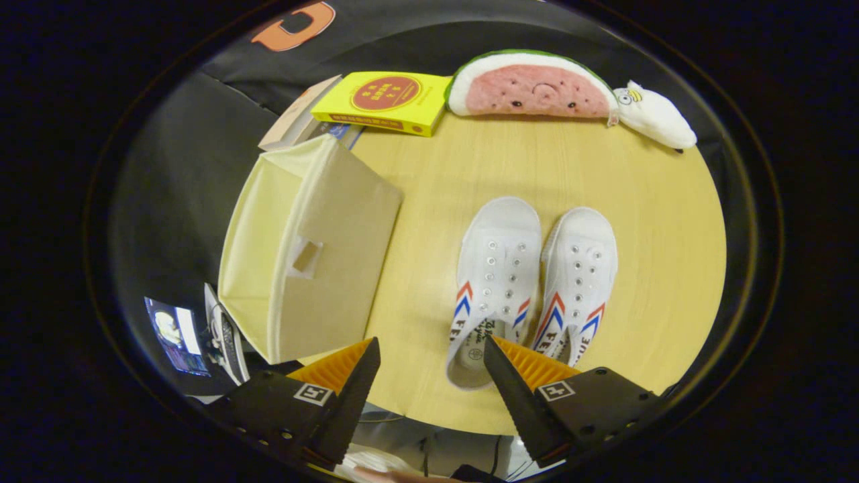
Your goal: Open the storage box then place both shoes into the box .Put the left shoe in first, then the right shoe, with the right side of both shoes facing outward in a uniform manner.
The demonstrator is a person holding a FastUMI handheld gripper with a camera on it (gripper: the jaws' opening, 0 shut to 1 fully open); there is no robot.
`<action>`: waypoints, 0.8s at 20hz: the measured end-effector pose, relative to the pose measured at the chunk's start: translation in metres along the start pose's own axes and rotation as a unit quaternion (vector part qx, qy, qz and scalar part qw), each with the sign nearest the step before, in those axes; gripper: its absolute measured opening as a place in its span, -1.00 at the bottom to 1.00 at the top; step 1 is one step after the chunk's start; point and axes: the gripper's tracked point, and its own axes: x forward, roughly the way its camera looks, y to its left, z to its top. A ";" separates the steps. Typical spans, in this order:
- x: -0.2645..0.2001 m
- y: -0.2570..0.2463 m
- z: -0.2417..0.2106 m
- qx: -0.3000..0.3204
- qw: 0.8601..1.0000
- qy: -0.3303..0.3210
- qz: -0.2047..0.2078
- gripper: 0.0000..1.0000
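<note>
While my gripper (429,376) hung with its fingers spread wide on nothing, the left shoe (495,282) and right shoe (576,285) lay side by side just ahead, toes pointing far. Bare table (429,201) separated them from the storage box (309,248) on the left, which overhung the table edge.

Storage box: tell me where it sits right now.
In the gripper view, the storage box stands on the round table, left of the pair of shoes and just ahead of the open hand-held gripper.
</note>
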 end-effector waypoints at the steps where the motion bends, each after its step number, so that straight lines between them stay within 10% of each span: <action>1: 0.005 -0.009 -0.001 0.008 1.000 0.001 -0.008 0.89; 11: 0.056 -0.062 0.008 0.073 0.996 0.007 -0.048 0.50; 14: 0.065 -0.065 0.006 0.075 0.996 0.016 -0.054 -0.11; 16: 0.070 -0.066 0.008 0.071 0.996 0.013 -0.052 -0.11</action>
